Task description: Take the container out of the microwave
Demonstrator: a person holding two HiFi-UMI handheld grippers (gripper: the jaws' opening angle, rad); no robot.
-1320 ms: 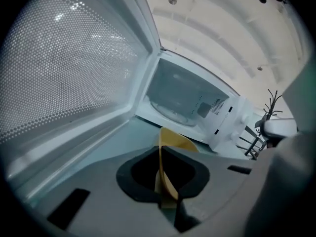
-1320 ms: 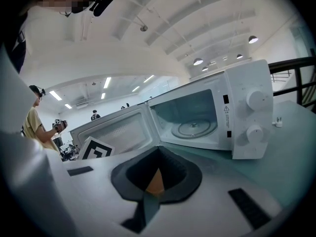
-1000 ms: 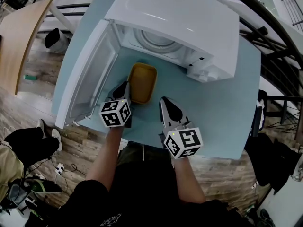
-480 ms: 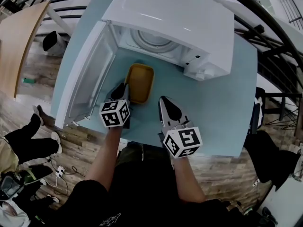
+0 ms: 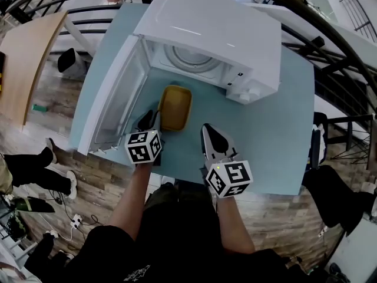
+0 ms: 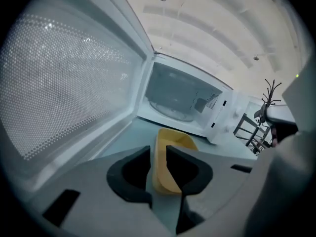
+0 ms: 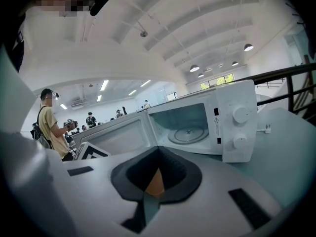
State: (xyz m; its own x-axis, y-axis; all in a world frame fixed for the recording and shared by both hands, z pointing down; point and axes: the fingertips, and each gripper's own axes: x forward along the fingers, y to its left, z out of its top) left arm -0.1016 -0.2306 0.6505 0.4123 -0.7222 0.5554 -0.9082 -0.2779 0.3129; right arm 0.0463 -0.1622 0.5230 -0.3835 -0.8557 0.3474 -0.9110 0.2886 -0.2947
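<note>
Between the jaws of your left gripper [image 6: 158,151], the yellow rectangular plastic container's [image 5: 175,107] left wall is sitting pinched, outside the white microwave [image 5: 218,34] on the teal tabletop [image 5: 271,134]. Leftward the open door [image 5: 115,99] is crowding, mesh showing only in that gripper's view. Your right gripper [image 7: 158,151] is hanging closed, empty, open tabletop lying rightward.

container [image 5: 175,107] on table [image 5: 277,137] before microwave [image 5: 215,31], door [image 5: 115,99] at left

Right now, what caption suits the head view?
Left gripper holds the yellow container by its wall outside the open microwave; right gripper shut.
</note>
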